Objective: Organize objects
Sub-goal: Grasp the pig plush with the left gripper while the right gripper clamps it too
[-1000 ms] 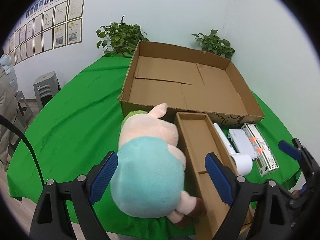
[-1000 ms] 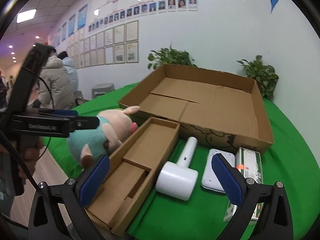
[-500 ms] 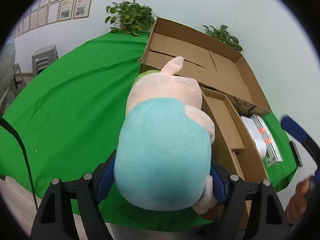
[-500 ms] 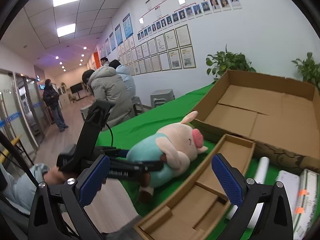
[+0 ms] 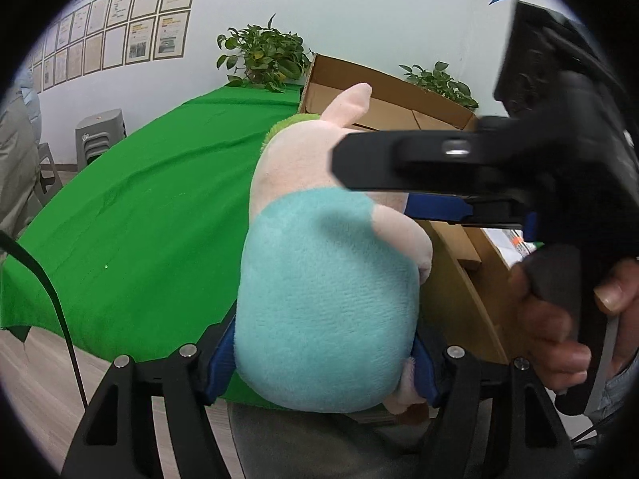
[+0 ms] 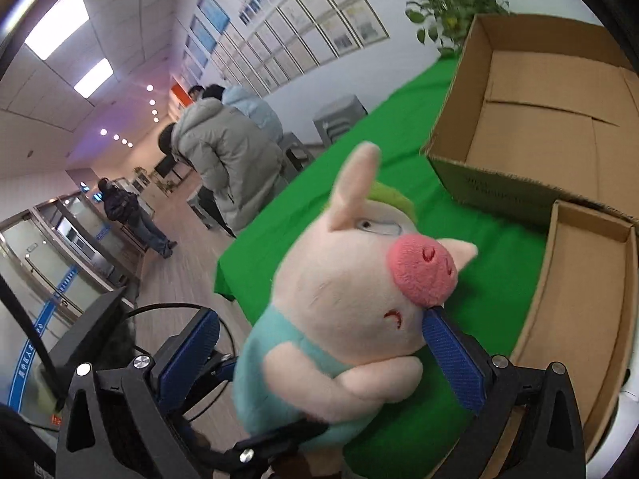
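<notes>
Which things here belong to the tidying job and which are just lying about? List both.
Part of the job:
- plush pig, between the closing pads of the left tool
- right tool, open around the pig
- big cardboard box
- narrow cardboard tray

Just lying about:
- potted plants
- grey stool
- framed papers on the wall
- people in coats

Both wrist views sit very close to the plush pig [image 5: 327, 299] [image 6: 351, 319]: the left looks at its back toward the wall at 12 o'clock, the right at its face with the corridor at 9 o'clock.
</notes>
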Demonstrator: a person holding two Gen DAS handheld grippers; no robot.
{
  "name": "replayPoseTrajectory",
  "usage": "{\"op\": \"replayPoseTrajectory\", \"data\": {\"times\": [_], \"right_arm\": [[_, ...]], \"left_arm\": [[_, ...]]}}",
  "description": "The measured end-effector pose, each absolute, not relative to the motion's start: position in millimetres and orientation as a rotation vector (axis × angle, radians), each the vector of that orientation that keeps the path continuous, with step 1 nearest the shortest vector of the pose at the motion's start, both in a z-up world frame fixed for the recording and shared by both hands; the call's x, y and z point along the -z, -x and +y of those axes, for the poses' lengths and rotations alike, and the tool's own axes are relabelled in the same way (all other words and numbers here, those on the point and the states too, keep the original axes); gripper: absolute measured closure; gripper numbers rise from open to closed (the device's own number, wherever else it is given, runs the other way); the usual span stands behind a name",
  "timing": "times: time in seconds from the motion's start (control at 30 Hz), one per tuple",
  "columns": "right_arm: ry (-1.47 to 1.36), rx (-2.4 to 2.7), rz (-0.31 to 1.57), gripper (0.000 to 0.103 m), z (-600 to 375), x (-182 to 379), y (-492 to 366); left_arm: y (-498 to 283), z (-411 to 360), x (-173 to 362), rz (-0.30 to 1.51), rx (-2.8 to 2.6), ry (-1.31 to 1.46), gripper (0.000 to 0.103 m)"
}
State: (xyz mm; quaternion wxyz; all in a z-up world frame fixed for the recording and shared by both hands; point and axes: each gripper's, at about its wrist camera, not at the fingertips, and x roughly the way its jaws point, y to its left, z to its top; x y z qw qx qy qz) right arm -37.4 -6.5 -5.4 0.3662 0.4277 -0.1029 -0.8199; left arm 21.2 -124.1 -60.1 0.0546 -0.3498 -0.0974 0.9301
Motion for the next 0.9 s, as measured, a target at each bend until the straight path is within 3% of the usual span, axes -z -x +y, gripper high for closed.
{"op": "replayPoseTrajectory", "data": {"times": [0.47,0.7,0.9], "right_arm": [[-1.276,2.152,-0.211,0.003,-40,44,65],[-1.237,2.159,-0.262,0.025,-27,32,48],[-1.143,2.186,-0.340,0.031,-2,9,37]], "left_arm": [[-22,-124,61,-0.286,-2.858,1.058,0.037],[-25,-115,54,-0.224,-2.856,1.043,0.040],[-20,-100,29,-0.106,-2.889,0.962,0.040]]}}
